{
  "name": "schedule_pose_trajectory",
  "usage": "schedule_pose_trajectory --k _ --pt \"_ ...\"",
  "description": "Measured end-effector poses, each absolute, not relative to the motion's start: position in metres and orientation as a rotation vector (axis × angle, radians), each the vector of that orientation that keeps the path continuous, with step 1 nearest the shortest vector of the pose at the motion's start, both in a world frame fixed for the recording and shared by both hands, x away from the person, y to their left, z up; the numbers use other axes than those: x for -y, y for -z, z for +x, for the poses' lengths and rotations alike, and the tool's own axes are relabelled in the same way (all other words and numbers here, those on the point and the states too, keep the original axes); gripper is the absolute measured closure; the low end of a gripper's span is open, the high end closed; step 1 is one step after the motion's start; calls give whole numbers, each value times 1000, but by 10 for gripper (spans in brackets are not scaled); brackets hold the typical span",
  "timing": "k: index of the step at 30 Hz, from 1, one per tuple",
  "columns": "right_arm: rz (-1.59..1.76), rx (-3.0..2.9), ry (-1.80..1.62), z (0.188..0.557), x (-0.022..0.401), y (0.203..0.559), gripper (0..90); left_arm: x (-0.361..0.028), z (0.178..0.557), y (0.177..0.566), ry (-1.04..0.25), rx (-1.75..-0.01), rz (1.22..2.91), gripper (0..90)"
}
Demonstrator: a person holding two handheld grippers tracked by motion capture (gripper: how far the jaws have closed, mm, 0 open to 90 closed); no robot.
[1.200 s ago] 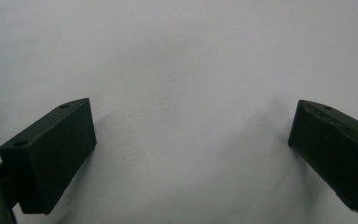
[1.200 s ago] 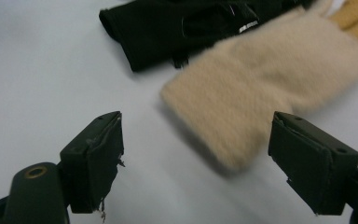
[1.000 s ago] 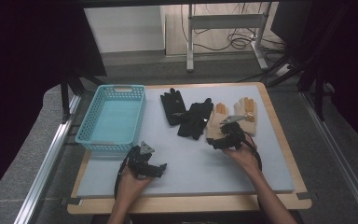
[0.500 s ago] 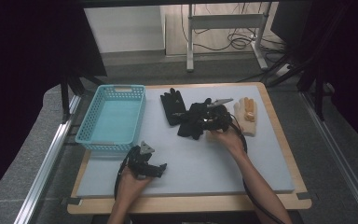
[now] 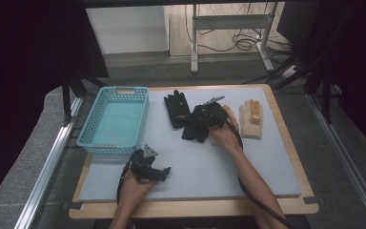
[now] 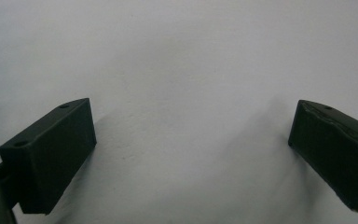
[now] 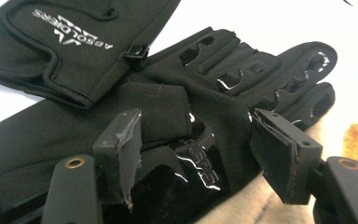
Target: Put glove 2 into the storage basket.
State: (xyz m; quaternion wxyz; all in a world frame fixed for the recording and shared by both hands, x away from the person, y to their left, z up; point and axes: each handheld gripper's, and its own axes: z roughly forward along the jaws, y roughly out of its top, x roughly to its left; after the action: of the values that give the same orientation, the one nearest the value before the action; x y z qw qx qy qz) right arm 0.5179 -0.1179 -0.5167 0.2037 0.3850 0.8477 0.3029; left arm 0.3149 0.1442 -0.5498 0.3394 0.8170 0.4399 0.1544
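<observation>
Now the right gripper (image 5: 205, 116) is settling over the nearer black glove (image 7: 177, 126), which is lying mid-mat across the edge of the other black glove (image 5: 176, 109), right of the blue basket (image 5: 114, 119); its jaws, just re-opening a little, are straddling the cuff without pinching it yet. The left gripper (image 5: 148, 168) is resting released on the bare mat (image 6: 177, 60) at the near edge. Likely this is the reach before pickup, so the next move is calling for a clean squeeze on this glove alone, not its neighbour or the tan gloves (image 5: 251, 118)

Bare forearms (image 5: 252, 181); each black hand-held gripper (image 5: 148, 168) trails a black cable (image 5: 259, 202).
</observation>
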Motion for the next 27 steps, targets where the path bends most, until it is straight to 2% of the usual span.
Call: schedule_pose_trajectory --k 1,2,3,4,5,11,18,27 --pt "1066 -2371 -832 519 116 517 402 -144 315 550 -401 -1147 2121 12" --pt "1066 -2371 -832 519 116 517 402 -144 315 550 -401 -1147 2121 12" --pt "1097 -2416 -870 520 114 517 553 -144 315 550 -401 -1148 2119 12" --pt "1105 -2422 -881 519 114 518 623 -144 315 550 -401 -1148 2119 12" --pt "1105 -2422 -881 519 114 518 623 -144 315 550 -401 -1148 2119 12" --pt "1186 -2466 -950 521 119 518 828 -144 315 550 -401 -1148 2119 12" --pt "1152 -2470 -945 517 120 510 842 -144 315 550 -401 -1146 2126 12" --pt "1040 -2482 -1028 492 131 476 843 -144 315 550 -401 -1148 2121 12"
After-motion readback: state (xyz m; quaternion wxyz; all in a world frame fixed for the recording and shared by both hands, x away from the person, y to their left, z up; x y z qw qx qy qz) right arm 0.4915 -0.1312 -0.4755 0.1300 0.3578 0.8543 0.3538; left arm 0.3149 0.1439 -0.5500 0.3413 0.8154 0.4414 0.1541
